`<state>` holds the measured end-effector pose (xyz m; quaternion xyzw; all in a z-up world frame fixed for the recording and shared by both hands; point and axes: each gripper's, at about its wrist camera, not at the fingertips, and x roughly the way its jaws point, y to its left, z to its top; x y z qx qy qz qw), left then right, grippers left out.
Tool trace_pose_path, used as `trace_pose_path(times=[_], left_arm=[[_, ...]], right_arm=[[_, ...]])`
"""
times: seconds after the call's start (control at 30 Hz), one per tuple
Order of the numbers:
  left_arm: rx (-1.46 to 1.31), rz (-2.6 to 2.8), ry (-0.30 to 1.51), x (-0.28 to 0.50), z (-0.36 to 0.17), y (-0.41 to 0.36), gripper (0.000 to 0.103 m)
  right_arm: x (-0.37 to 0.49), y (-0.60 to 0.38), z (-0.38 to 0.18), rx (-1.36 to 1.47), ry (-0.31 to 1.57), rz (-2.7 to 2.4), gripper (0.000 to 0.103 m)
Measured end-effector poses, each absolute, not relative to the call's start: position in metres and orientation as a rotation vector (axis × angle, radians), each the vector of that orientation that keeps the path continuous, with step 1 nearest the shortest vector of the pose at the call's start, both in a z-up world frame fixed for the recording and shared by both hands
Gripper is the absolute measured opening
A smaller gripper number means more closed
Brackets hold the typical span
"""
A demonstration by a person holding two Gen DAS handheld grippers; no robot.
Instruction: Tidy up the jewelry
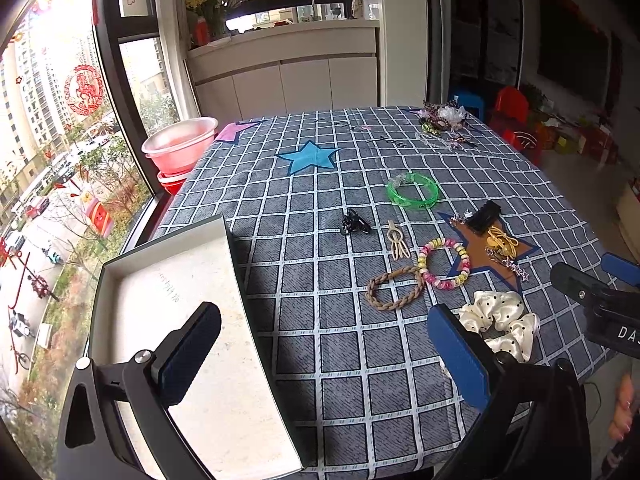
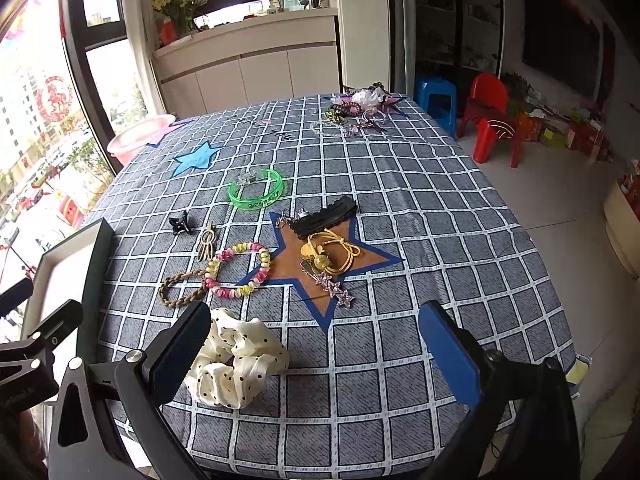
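A shallow white-lined box (image 1: 192, 320) lies open at the table's left; its edge shows in the right wrist view (image 2: 60, 264). Jewelry is scattered on the checked cloth: a green bangle (image 1: 414, 191) (image 2: 256, 190), a black claw clip (image 1: 354, 222) (image 2: 180, 222), a beige hair clip (image 1: 397, 240), a braided brown band (image 1: 394, 287) (image 2: 182, 286), a pastel bead bracelet (image 1: 444, 263) (image 2: 238, 270), a yellow cord piece (image 2: 332, 250) and a cream dotted scrunchie (image 1: 500, 322) (image 2: 236, 362). My left gripper (image 1: 324, 352) is open above the box's right edge. My right gripper (image 2: 316, 352) is open over the scrunchie.
A second heap of jewelry (image 1: 442, 124) (image 2: 360, 114) lies at the table's far right. Pink basins (image 1: 178, 148) stand by the window on the left. A blue stool (image 2: 436, 98) and a red chair (image 2: 490, 120) stand on the floor to the right.
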<state>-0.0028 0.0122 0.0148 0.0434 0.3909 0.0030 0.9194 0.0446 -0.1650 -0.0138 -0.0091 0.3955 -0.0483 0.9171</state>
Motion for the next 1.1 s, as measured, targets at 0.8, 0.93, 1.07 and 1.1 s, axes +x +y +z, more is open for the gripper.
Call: trace_pose_path(times=[0.8,0.93,1.07,1.1], left_arm=[[0.097,0.018,0.823,-0.0009,0.0156,0.0079,0.103],[0.097,0.018,0.824,-0.0002,0.0151,0.0073,0.103],[0.096,0.018,0.825,-0.0002,0.0152,0.0075,0.103],[0.096,0.018,0.825,-0.0001,0.0151,0.0074,0.103]], right_arm=[[0.0483,-0.1699,-0.0125,-0.023,0.808,-0.088,0.103],[0.0486,-0.1705,-0.0133,-0.023,0.808,-0.09,0.103],[0.0484,-0.1712,-0.0131,-0.022,0.808,-0.09,0.103],[0.0484,-0.1712,-0.0133,-0.021,0.808,-0.09,0.103]])
